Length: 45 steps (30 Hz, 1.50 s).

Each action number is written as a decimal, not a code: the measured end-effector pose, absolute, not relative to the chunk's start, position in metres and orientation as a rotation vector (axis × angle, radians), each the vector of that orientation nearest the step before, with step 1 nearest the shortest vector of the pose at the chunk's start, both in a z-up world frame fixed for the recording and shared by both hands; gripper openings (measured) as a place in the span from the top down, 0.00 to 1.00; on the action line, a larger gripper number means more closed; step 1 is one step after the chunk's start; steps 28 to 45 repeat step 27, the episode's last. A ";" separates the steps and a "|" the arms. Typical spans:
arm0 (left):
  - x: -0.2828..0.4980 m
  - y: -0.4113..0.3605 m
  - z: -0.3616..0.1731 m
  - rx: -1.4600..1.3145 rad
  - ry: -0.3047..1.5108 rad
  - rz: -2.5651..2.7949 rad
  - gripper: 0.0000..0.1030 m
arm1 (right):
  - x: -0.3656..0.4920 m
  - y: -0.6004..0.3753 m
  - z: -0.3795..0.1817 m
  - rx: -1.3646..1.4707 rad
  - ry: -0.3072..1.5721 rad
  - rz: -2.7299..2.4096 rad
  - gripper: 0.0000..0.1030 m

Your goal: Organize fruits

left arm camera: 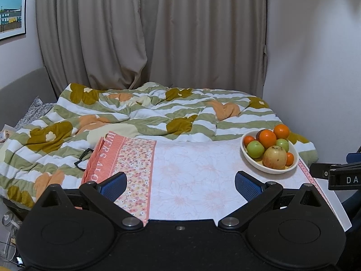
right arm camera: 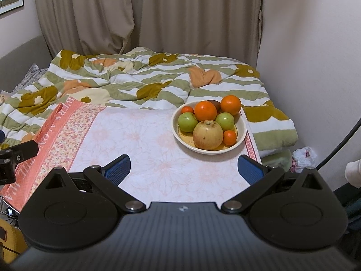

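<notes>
Dark fruit (right arm camera: 214, 104) half-hidden behind oranges (right arm camera: 205, 111)

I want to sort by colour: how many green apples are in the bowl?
2: one green apple at the bowl's left side, another right of centre. More may be hidden under the pile.

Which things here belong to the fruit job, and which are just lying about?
Job: bowl; oranges; green apples; big yellow apple; left gripper and right gripper, both open.

Lying about: quilt; glasses; curtain; picture; white bag.
</notes>
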<state>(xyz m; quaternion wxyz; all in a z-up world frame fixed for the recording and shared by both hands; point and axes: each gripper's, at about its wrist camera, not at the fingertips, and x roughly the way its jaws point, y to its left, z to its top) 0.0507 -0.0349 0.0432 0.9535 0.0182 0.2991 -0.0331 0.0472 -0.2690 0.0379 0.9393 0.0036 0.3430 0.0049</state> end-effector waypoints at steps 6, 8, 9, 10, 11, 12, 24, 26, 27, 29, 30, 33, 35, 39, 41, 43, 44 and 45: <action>0.051 -0.032 0.043 0.040 0.603 -0.063 0.00 | 0.048 -0.267 0.038 0.010 0.703 0.010 0.00; 0.051 -0.032 0.043 0.036 0.603 -0.063 0.00 | 0.048 -0.266 0.037 0.011 0.705 0.013 0.00; 0.051 -0.030 0.043 0.029 0.603 -0.062 0.00 | 0.049 -0.265 0.037 0.011 0.706 0.013 0.00; 0.051 -0.029 0.044 0.019 0.602 -0.062 0.00 | 0.049 -0.265 0.037 0.011 0.707 0.014 0.00; 0.051 -0.027 0.044 0.010 0.602 -0.064 0.00 | 0.049 -0.265 0.036 0.011 0.708 0.016 0.00; 0.052 -0.026 0.044 0.005 0.602 -0.066 0.00 | 0.049 -0.264 0.036 0.012 0.708 0.016 0.00; 0.056 -0.025 0.042 0.030 0.595 -0.048 0.00 | 0.052 -0.260 0.036 0.020 0.712 0.017 0.00; 0.057 -0.025 0.041 0.034 0.594 -0.049 0.00 | 0.053 -0.261 0.036 0.018 0.711 0.017 0.00; 0.057 -0.025 0.041 0.032 0.596 -0.049 0.00 | 0.053 -0.262 0.036 0.018 0.711 0.016 0.00; 0.057 -0.025 0.041 0.032 0.596 -0.049 0.00 | 0.053 -0.262 0.036 0.018 0.711 0.016 0.00; 0.057 -0.025 0.041 0.032 0.596 -0.049 0.00 | 0.053 -0.262 0.036 0.018 0.711 0.016 0.00; 0.057 -0.025 0.041 0.032 0.596 -0.049 0.00 | 0.053 -0.262 0.036 0.018 0.711 0.016 0.00; 0.057 -0.025 0.041 0.032 0.596 -0.049 0.00 | 0.053 -0.262 0.036 0.018 0.711 0.016 0.00; 0.057 -0.025 0.041 0.032 0.596 -0.049 0.00 | 0.053 -0.262 0.036 0.018 0.711 0.016 0.00; 0.057 -0.025 0.041 0.032 0.596 -0.049 0.00 | 0.053 -0.262 0.036 0.018 0.711 0.016 0.00; 0.057 -0.025 0.041 0.032 0.596 -0.049 0.00 | 0.053 -0.262 0.036 0.018 0.711 0.016 0.00; 0.057 -0.025 0.041 0.032 0.596 -0.049 0.00 | 0.053 -0.262 0.036 0.018 0.711 0.016 0.00; 0.057 -0.025 0.041 0.032 0.596 -0.049 0.00 | 0.053 -0.262 0.036 0.018 0.711 0.016 0.00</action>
